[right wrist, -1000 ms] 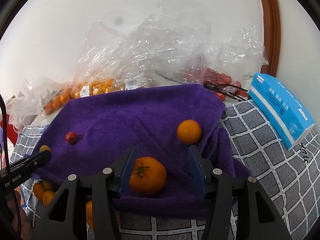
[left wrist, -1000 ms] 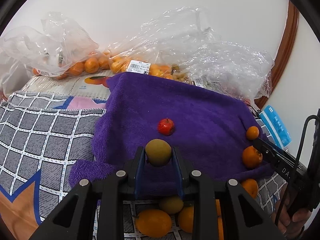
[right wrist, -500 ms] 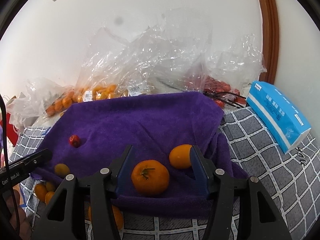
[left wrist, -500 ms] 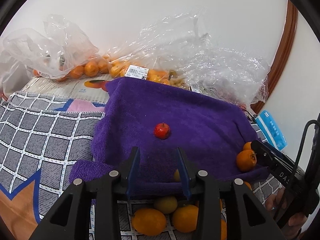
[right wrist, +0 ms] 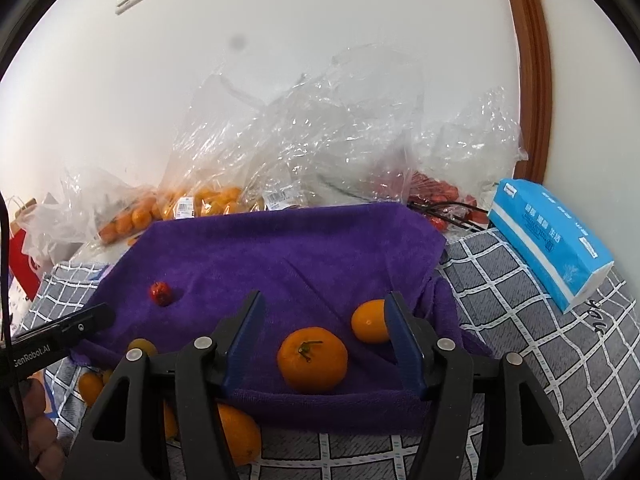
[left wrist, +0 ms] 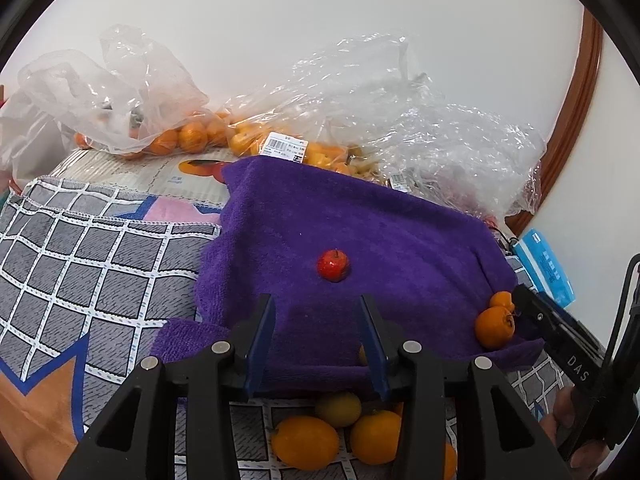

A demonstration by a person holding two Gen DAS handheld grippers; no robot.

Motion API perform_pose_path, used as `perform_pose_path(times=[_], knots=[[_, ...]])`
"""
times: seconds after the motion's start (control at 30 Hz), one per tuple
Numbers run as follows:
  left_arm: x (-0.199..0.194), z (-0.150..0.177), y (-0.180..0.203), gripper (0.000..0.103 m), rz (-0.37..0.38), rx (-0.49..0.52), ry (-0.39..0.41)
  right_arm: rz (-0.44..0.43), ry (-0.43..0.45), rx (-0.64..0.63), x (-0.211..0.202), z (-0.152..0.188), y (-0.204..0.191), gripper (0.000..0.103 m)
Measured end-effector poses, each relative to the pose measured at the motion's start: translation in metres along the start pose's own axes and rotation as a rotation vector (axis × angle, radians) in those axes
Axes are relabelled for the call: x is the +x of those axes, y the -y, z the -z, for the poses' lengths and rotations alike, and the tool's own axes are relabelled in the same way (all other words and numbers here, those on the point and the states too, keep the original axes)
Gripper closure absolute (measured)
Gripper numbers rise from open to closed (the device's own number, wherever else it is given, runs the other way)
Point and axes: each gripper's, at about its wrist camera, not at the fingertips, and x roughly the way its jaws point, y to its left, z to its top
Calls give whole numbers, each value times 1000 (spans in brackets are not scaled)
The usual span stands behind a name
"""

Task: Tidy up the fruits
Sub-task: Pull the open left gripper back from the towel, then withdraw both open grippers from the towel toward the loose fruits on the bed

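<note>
Fruit is only partly sorted, I judge: you are leaving four pieces on the purple towel, while several more are lying loose below your left gripper, whose jaws are standing wide and empty. Your right gripper is gaping wide too, the stemmed orange sitting untouched between its fingers. Only this right view is showing the small yellow fruit whole; only the left is showing the loose pile clearly.
</note>
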Motion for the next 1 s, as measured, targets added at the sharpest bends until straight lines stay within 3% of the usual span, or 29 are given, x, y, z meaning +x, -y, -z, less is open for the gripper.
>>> perform_pose_path(times=[0.67,0.87,1.0], knots=[[-14,2,5,62,42,-10,7,-61,-46,-26,-4,2,-13,42],[-34,0,13,62,1,15,21,-60,-30,-45,-30,0,-29,42],[-52,6,7,62,40,-5,9,-61,-16,-51,-50,1,-31,42]])
